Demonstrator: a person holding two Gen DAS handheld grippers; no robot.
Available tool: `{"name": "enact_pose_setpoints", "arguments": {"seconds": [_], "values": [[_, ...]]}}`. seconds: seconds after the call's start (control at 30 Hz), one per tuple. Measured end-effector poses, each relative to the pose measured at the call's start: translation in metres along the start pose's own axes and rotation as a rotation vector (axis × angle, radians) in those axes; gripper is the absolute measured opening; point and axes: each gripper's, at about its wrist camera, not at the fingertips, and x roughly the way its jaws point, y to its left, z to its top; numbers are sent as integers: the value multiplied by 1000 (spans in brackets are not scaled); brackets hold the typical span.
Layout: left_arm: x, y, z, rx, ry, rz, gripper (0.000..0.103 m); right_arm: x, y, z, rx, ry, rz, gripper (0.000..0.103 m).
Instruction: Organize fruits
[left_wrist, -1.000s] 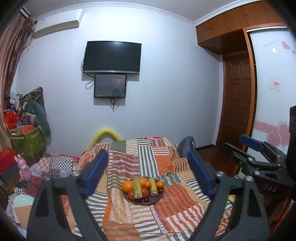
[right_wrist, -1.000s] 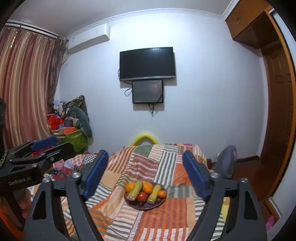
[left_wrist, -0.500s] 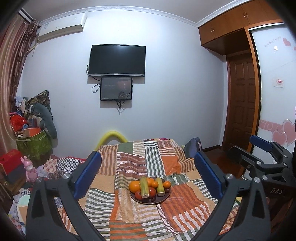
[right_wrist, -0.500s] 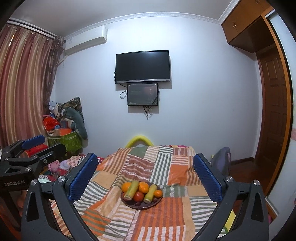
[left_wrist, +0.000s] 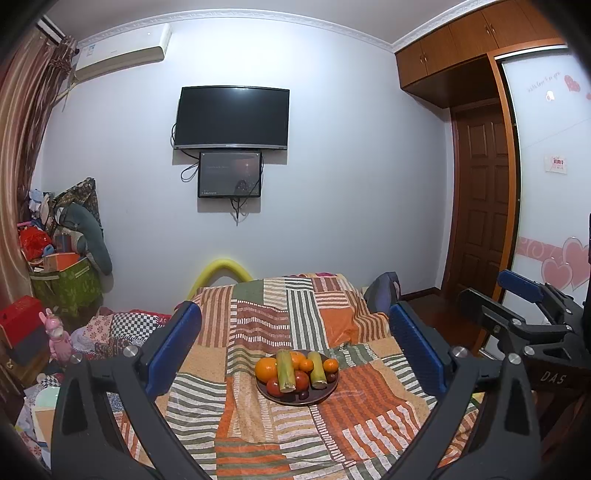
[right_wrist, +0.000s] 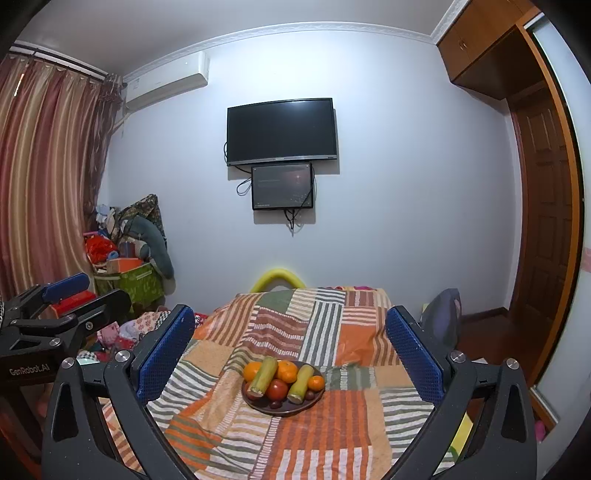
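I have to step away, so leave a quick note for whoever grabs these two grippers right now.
Left gripper: open, empty, held above the bed.
Right gripper: open, empty, alongside it.
The dark round plate sits on the striped patchwork bedspread, holding oranges, two green-yellow cut stalks, red tomatoes and small dark fruits.
Done: nothing visibly sorted yet.
Left: reach the plate and organize the fruit.

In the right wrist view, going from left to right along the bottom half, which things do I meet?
Left tool → green box → plate of fruit on the striped cloth → dark bag → wooden door.
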Motion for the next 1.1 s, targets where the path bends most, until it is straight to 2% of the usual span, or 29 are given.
{"name": "enact_pose_setpoints", "arguments": {"seconds": [1.1], "values": [[-2,-11,-3,3,10,-28,103,-3,2,4,16,-6,3,103]]}}
